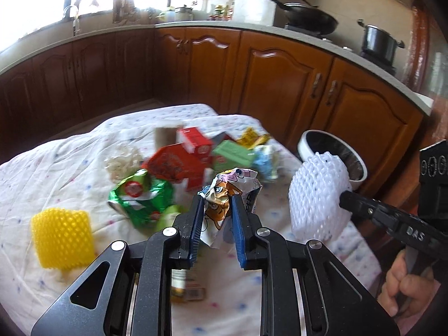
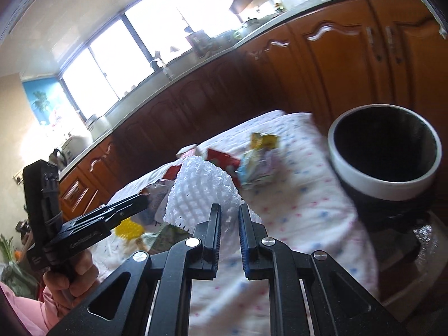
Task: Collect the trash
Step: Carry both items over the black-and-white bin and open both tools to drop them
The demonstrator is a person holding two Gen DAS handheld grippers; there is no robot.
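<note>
My left gripper (image 1: 217, 198) is shut on a crumpled cartoon-printed wrapper (image 1: 224, 187), held above the cloth-covered table (image 1: 56, 168). My right gripper (image 2: 229, 207) is shut on a white foam fruit net (image 2: 201, 187), which hangs in the air to the right in the left wrist view (image 1: 316, 193). A black bin with a white rim (image 2: 378, 186) stands beside the table's right edge, its mouth open and dark. On the cloth lie a yellow foam net (image 1: 63, 238), a green foil wrapper (image 1: 140, 198), a red carton (image 1: 193, 140) and a green box (image 1: 232, 154).
Wooden kitchen cabinets (image 1: 280, 78) run behind the table under a grey counter holding a wok (image 1: 308, 16) and a pot (image 1: 378, 42). A yellow wrapper (image 1: 252, 137) and a pale blue packet (image 1: 266, 162) lie near the far right of the cloth. A hand (image 1: 406, 288) grips the right tool.
</note>
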